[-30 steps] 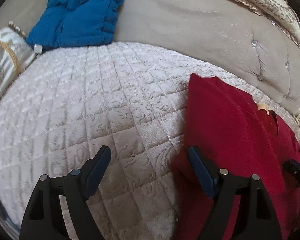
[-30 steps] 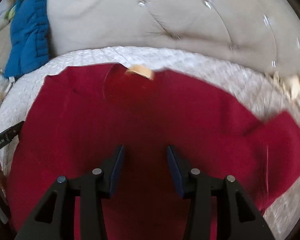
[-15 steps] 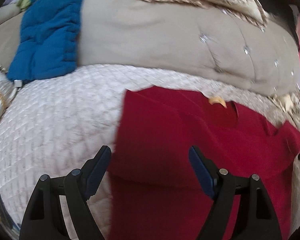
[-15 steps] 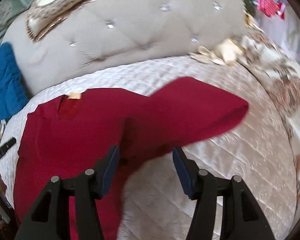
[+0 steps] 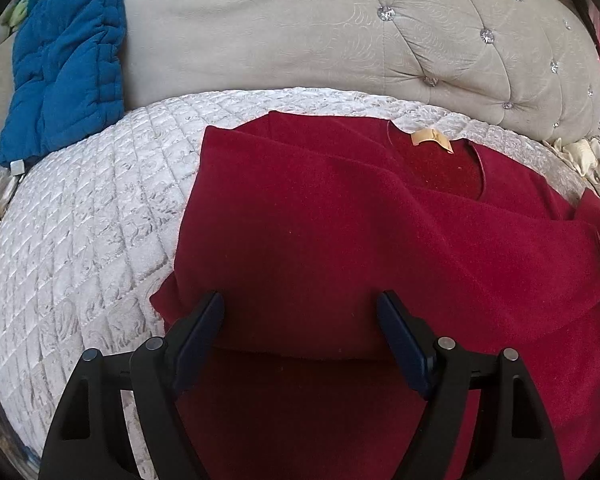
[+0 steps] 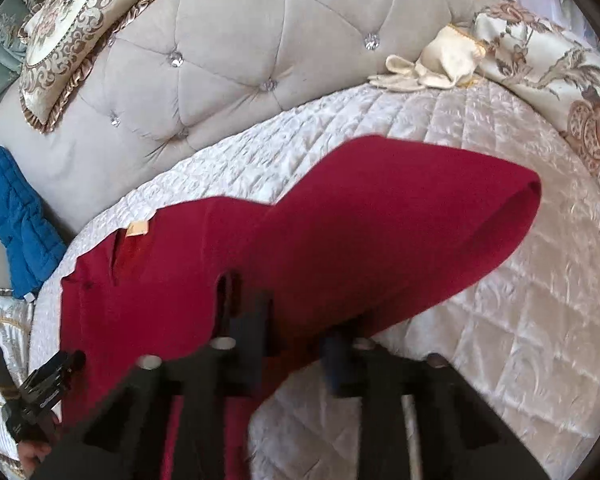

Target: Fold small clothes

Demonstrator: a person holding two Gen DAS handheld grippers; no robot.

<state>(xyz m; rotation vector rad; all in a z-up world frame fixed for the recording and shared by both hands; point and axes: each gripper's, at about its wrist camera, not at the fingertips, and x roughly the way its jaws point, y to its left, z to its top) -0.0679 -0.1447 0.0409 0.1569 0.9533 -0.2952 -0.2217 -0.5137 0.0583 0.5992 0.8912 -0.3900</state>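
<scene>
The red garment (image 5: pixel 380 248) lies on the quilted bed cover (image 5: pixel 100 208), its neckline and tan label (image 5: pixel 432 140) toward the tufted headboard (image 5: pixel 300 40). Over the last second the left side has been folded inward: the left sleeve (image 5: pixel 320 216) now lies across the chest as a flat band, with a straight edge where it earlier spread outward. The left hand-held gripper (image 5: pixel 300 336) has swung back over the middle of the garment and hovers with its jaws wide apart, holding nothing.

The right hand-held gripper (image 6: pixel 296 344) has travelled from the garment's middle to the right sleeve (image 6: pixel 400 232), which now rises off the cover in a curved arc. Its jaws stand closer together than half a second ago, with sleeve cloth draped over them, but motion blur hides whether they pinch it.

This suggests the first side fold is done and the mirror fold is under way: the raised sleeve looks ready to be carried across the chest. A blue quilted item (image 5: pixel 68 60) rests against the headboard, well apart from the work.
</scene>
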